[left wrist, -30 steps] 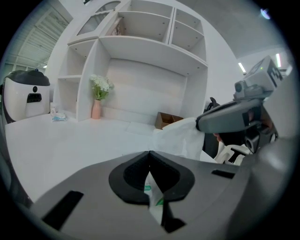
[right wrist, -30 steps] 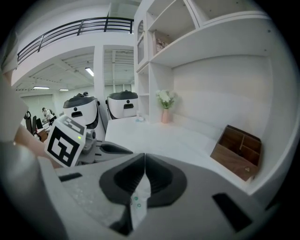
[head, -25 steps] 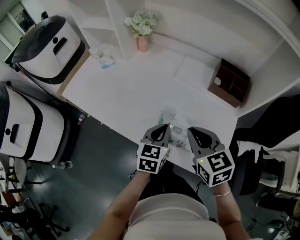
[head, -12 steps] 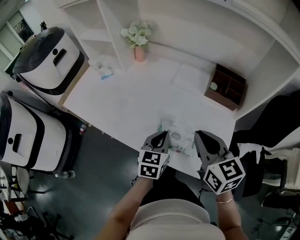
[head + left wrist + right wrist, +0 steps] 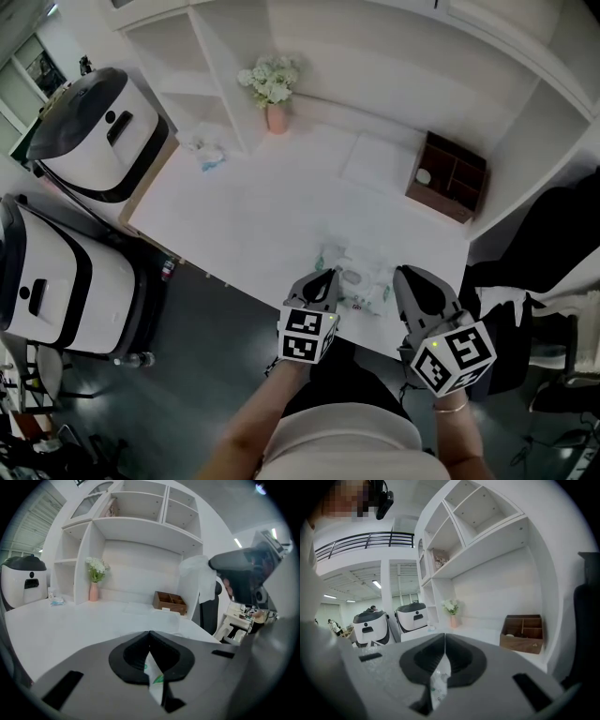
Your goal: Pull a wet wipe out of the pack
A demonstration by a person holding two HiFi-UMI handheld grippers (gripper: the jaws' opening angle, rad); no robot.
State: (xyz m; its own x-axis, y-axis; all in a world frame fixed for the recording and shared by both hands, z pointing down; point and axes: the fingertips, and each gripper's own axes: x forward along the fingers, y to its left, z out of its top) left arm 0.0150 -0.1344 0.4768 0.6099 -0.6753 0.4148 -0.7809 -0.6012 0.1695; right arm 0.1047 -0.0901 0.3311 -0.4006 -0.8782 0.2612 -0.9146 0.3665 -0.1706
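The wet wipe pack [image 5: 361,278], crinkled white film with green print, lies at the near edge of the white table [image 5: 262,206] between my two grippers. My left gripper [image 5: 323,278] is shut on the pack's left edge [image 5: 154,679], which shows as a white and green strip between its pads. My right gripper [image 5: 405,278] hangs higher at the pack's right side, shut on a thin pale sheet [image 5: 439,681] from the pack. Whether that sheet is a wipe or the pack's flap I cannot tell. In their own views both grippers, left [image 5: 150,635] and right [image 5: 444,641], have their jaws pressed together.
A brown wooden box [image 5: 448,178] stands at the table's far right, with a flat white pad [image 5: 375,161] beside it. A pink vase of flowers [image 5: 274,111] and a small packet [image 5: 206,155] sit at the back left. Two white and black machines [image 5: 98,117] [image 5: 56,281] stand left; a dark chair [image 5: 544,253] right.
My right gripper has risen toward the camera and drifted right, its cube now larger in the head view. The left gripper stays on the pack's edge.
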